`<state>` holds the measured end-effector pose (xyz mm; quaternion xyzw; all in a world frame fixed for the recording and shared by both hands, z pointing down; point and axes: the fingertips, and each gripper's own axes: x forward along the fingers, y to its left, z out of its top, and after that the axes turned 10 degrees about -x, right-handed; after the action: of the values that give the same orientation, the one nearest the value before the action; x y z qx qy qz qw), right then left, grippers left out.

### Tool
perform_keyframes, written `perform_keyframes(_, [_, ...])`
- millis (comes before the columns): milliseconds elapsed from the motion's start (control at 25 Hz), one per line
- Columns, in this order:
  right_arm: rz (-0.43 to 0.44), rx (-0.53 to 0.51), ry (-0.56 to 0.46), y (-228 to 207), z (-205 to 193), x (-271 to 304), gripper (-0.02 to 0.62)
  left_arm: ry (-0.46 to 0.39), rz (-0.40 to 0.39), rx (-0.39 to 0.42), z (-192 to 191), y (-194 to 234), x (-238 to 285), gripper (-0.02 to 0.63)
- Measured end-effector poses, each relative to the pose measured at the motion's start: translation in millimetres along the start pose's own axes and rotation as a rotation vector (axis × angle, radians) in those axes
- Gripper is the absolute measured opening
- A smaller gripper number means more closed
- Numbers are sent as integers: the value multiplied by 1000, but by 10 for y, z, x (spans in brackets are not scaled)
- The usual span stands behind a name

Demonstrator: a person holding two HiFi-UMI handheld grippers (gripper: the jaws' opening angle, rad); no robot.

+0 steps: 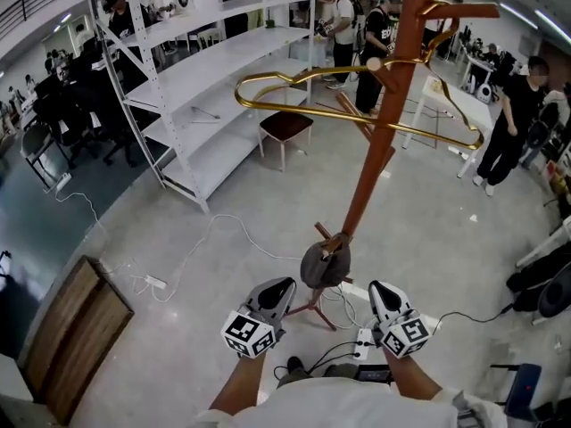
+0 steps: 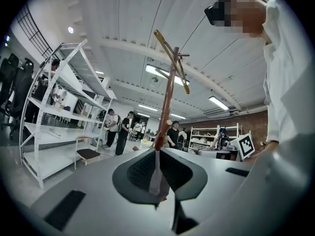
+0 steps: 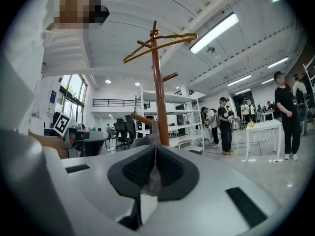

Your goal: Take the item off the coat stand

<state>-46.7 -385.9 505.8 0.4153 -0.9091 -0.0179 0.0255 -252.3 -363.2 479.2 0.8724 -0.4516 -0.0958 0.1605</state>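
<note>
Both left gripper (image 1: 277,289) and right gripper (image 1: 381,289) were clenched, empty, beside the coat stand (image 1: 364,185). Approach step judged; its grey item (image 1: 322,266) needed opened jaws next.

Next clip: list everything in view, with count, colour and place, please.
coat stand: one, brown wood, centre, upright
hanger: one, gold, at the stand's top
cap: one, grey, on a low peg of the stand
shelving rack: one, white, left of the stand
stool: one, dark seat, beside the rack
wooden board: one, brown, floor, lower left
power strip: one, white, floor, with cable
people: several, mostly dark clothes, background
left gripper: grey, jaws shut, empty, left of the cap
right gripper: grey, jaws shut, empty, right of the cap
</note>
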Motion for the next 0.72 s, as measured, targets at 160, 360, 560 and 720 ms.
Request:
perform_keyframes(160, [1, -5, -9, -160, 41, 135, 26, 14, -8, 18, 61, 36, 224, 109])
perform_keyframes(360, [43, -13, 2, -262, -26, 237, 26, 101, -12, 22, -185, -11, 523, 175])
perform_keyframes(560, [22, -3, -6, -431, -99, 302, 26, 152, -5, 19, -484, 81, 767, 184])
perform_keyframes(720, [19, -3, 14, -469, -73, 221, 26, 173, 9, 3, -546, 75, 836, 184])
